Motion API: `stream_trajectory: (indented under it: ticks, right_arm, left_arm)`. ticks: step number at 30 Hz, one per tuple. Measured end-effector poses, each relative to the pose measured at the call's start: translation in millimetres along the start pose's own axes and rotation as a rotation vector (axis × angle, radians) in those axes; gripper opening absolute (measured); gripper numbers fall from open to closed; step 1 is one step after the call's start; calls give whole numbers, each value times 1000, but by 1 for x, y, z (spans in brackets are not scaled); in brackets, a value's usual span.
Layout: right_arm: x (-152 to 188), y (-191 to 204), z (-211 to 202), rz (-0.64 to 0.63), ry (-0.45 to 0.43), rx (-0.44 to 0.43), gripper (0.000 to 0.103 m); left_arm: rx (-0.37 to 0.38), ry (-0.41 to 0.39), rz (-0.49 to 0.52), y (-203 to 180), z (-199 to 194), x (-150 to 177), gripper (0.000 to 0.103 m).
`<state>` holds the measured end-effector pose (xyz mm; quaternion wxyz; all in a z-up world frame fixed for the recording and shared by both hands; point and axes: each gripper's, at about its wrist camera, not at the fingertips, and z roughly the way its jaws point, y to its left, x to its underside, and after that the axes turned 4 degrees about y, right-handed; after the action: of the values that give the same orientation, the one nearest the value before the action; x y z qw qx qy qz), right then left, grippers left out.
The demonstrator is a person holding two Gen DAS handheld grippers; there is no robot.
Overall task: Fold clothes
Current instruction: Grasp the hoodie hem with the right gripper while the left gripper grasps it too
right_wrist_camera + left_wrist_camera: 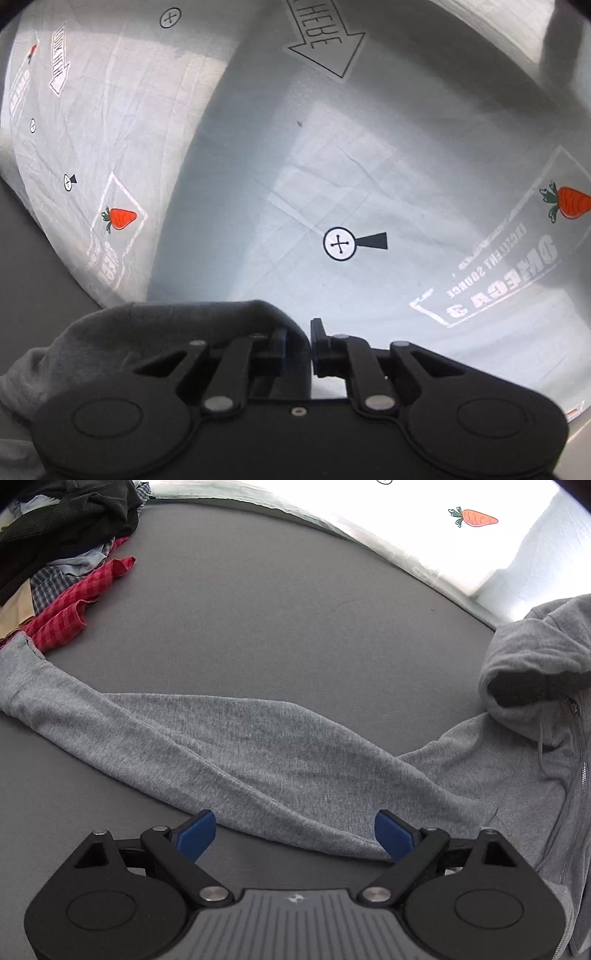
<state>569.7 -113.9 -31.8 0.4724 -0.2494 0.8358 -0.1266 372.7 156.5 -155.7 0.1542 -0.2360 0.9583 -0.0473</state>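
A grey zip hoodie (517,768) lies on the dark grey table (258,620); its long sleeve (207,734) stretches flat to the left, and the hood stands up at the right. My left gripper (295,834) hovers open just in front of the sleeve's near edge, blue pads (195,834) wide apart, nothing between them. In the right wrist view my right gripper (309,354) is shut on a fold of the grey hoodie (184,325), which drapes over its left finger and is lifted above the surface.
A pile of clothes (62,554), black, red checked and blue plaid, sits at the table's far left. A white printed sheet (351,166) with carrots and arrows lies beyond the table's far edge.
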Motion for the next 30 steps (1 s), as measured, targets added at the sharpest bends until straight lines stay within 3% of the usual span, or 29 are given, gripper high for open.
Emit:
stream_trajectory:
  ticks: [1, 3, 5, 7, 13, 16, 18, 24, 27, 29, 30]
  right_arm:
    - [-2, -15, 6, 67, 22, 36, 40]
    - [-4, -45, 16, 201, 65, 102, 45]
    - [29, -44, -5, 285, 105, 53, 55]
    - [78, -39, -36, 331, 158, 15, 58]
    - [217, -4, -115, 283, 429, 66, 64]
    - [272, 2, -147, 387, 535, 19, 66]
    - [293, 5, -161, 488, 553, -67, 66]
    - [309, 5, -148, 790, 462, -367, 66]
    - [301, 10, -135, 786, 454, -406, 67]
    - [300, 9, -123, 836, 455, -422, 59]
    - [301, 9, -118, 865, 459, -428, 37]
  left_arm:
    - [3, 0, 11, -4, -3, 3, 93]
    - [17, -4, 41, -10, -9, 8, 93]
    - [38, -7, 74, -14, -16, 15, 93]
    - [66, -2, 111, -18, -21, 25, 93]
    - [113, -10, 287, -37, -34, 53, 93]
    - [180, 20, 380, -52, -34, 64, 93]
    - [204, 46, 421, -62, -27, 70, 93]
    - [185, 56, 517, -87, -8, 83, 93]
    - [218, 90, 479, -82, 1, 86, 93]
    - [262, 107, 431, -74, 5, 87, 91]
    - [271, 100, 404, -71, 4, 87, 86]
